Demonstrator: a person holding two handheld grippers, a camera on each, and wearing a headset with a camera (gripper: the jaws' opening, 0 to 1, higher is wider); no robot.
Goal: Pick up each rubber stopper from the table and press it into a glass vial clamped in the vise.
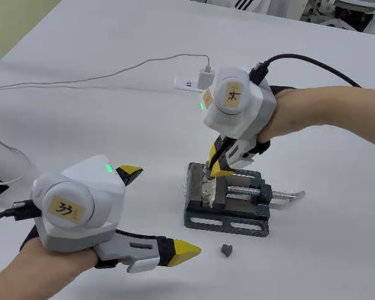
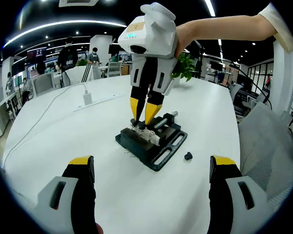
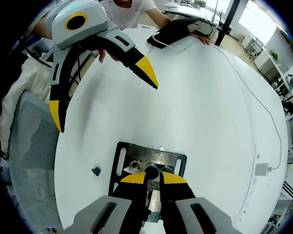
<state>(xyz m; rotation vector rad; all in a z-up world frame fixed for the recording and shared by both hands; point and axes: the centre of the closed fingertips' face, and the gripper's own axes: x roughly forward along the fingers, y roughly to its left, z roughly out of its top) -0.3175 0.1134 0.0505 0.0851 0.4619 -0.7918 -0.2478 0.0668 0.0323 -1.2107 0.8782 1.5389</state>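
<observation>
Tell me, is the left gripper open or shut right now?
Open. The left gripper's yellow-tipped jaws stand wide apart over the bare table, gripping nothing.

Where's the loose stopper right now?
Head view: the loose stopper lies on the table, just at the vise's near side, right of the left tool.

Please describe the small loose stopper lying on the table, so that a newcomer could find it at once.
On the white table stands a dark metal vise. Just in front of its base, on the person's side, lies the rubber stopper. It is the only small dark grey plug lying loose, not touching the vise.
</observation>
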